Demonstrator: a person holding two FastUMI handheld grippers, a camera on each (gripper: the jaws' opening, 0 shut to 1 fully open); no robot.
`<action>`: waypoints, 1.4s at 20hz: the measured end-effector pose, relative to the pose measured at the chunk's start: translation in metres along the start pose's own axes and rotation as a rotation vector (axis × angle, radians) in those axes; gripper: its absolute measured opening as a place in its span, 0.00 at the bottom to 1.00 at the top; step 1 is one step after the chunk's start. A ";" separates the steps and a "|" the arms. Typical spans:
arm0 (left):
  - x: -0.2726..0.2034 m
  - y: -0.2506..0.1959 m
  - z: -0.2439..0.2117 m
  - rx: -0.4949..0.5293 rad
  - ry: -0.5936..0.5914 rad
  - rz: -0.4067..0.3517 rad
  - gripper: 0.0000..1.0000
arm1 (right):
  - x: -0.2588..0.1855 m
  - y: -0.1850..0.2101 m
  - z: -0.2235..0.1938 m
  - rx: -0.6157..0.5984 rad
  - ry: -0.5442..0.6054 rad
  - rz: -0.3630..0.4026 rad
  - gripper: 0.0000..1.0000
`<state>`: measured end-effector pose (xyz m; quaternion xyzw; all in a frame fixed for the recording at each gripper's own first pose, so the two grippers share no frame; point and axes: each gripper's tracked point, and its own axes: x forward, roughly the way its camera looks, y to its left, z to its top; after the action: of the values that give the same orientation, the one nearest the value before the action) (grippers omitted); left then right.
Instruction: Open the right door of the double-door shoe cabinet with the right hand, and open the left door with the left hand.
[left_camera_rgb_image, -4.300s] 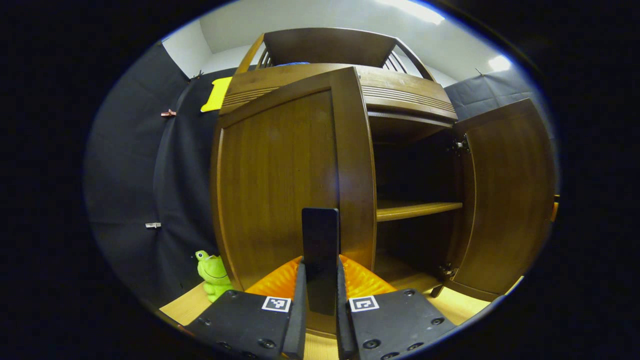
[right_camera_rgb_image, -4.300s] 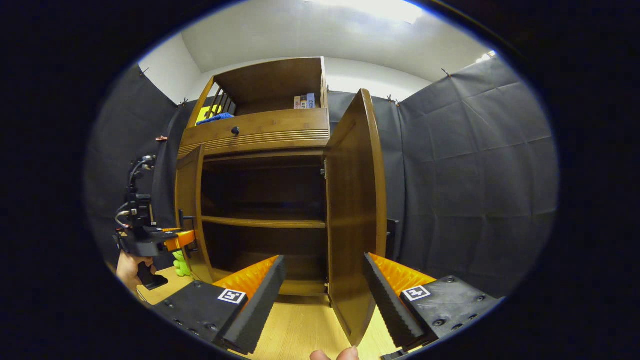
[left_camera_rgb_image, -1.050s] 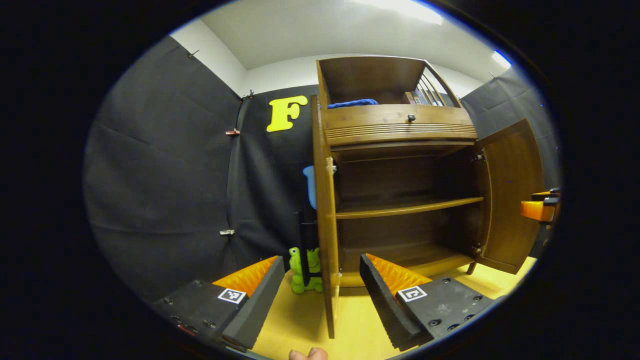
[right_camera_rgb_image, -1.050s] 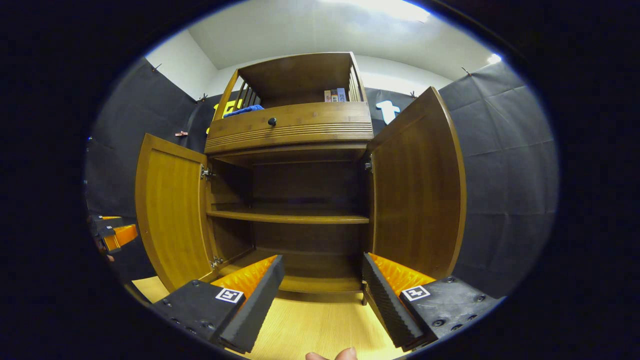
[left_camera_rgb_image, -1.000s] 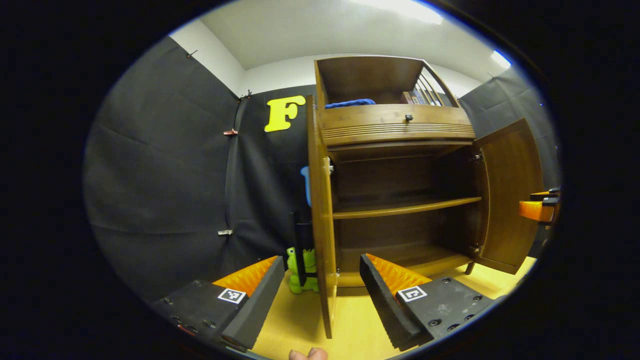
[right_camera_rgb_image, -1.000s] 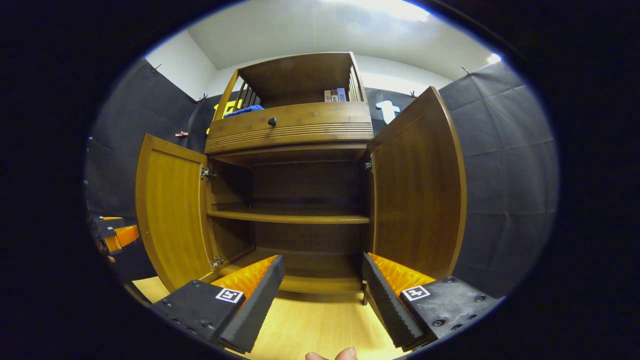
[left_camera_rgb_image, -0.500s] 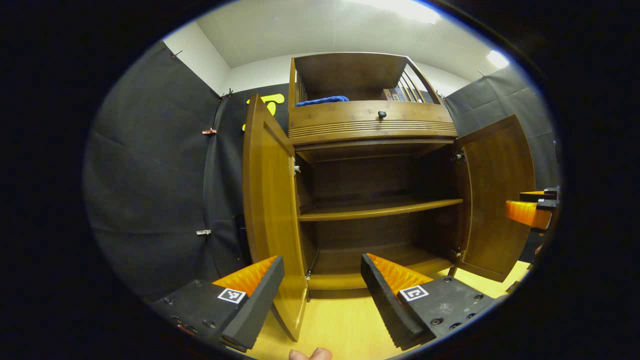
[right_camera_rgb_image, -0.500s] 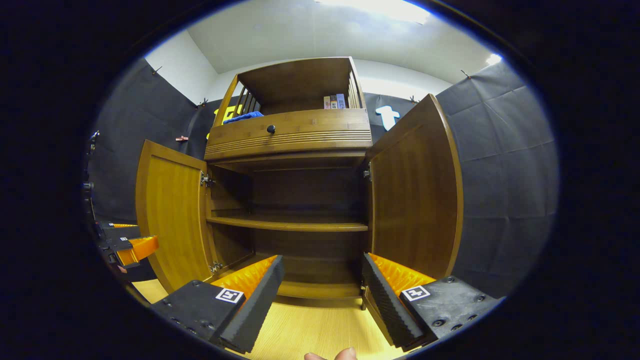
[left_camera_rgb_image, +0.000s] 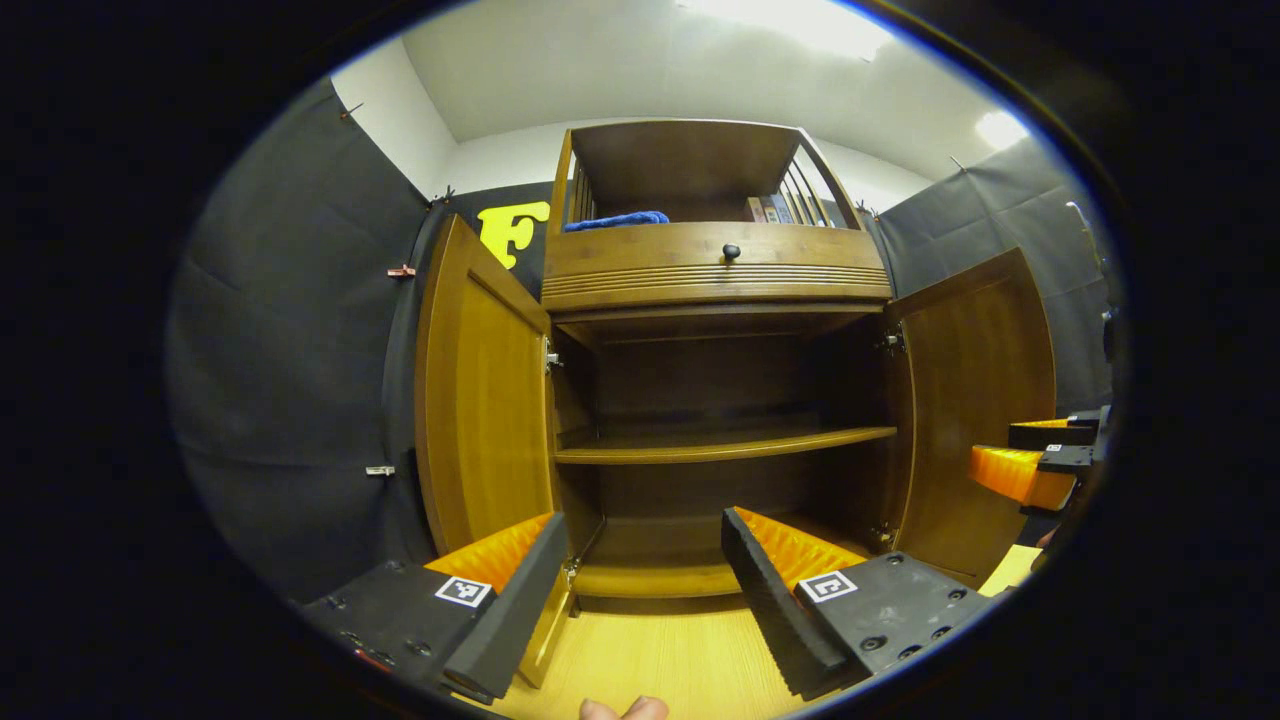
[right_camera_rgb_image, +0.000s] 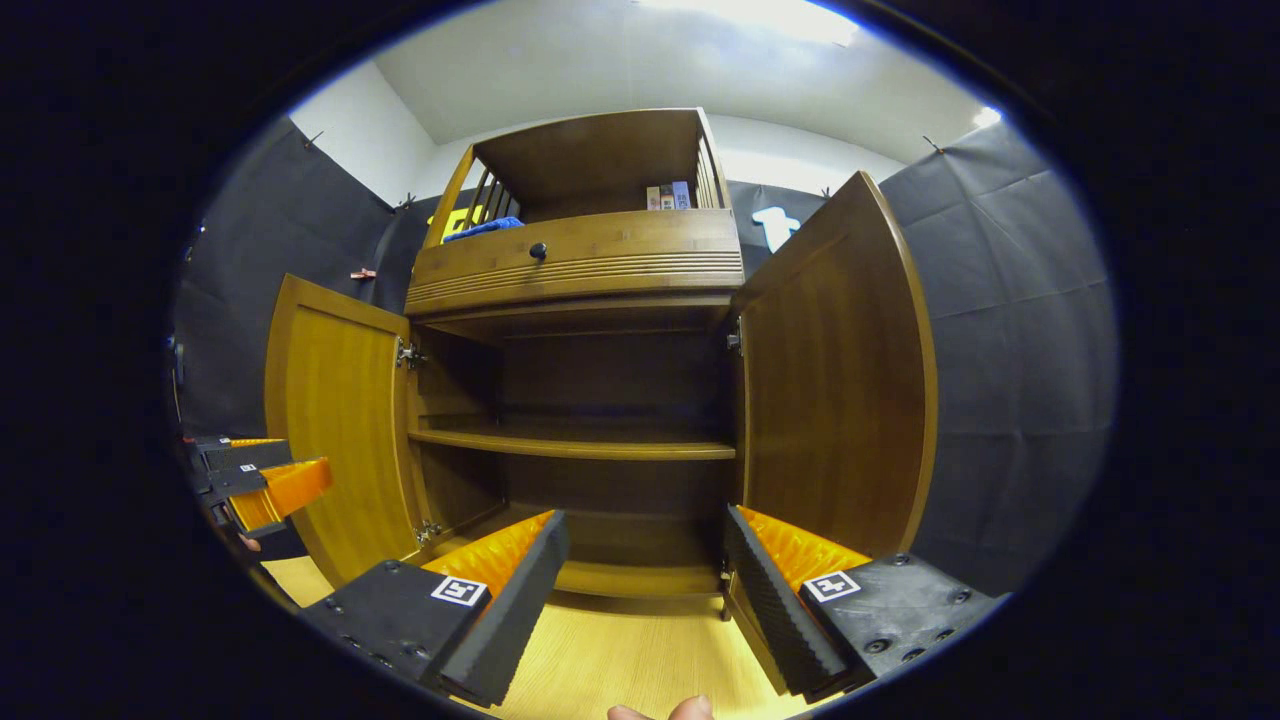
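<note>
Both doors, left door (left_camera_rgb_image: 480, 400) and right door (right_camera_rgb_image: 835, 390), stand open, left tool (left_camera_rgb_image: 640, 590) and right tool (right_camera_rgb_image: 645, 590) spread wide and empty; judged complete, only withdrawal remains.

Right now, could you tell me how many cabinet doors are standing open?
2: the left door is swung out to the left, the right door to the right; both hand-held grippers are clear of them.

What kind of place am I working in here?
Probably a recording booth staged as a home corner: black cloth walls pinned up around a wooden double-door shoe cabinet, both doors open, standing on a pale wood floor under a plain white ceiling.
</note>
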<state>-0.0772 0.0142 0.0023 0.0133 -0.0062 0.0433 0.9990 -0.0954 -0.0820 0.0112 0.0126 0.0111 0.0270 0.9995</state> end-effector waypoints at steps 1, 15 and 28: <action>0.001 -0.003 0.001 -0.003 -0.002 0.001 0.96 | 0.001 0.000 0.001 -0.005 -0.005 0.000 1.00; 0.006 -0.044 0.003 0.004 -0.008 -0.056 0.99 | 0.000 -0.007 0.001 -0.014 -0.015 -0.011 0.99; 0.005 -0.048 0.003 0.010 -0.009 -0.064 0.99 | -0.002 -0.005 0.001 -0.018 -0.017 -0.007 0.99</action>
<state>-0.0677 -0.0333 0.0042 0.0185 -0.0098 0.0114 0.9997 -0.0976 -0.0871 0.0126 0.0038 0.0023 0.0235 0.9997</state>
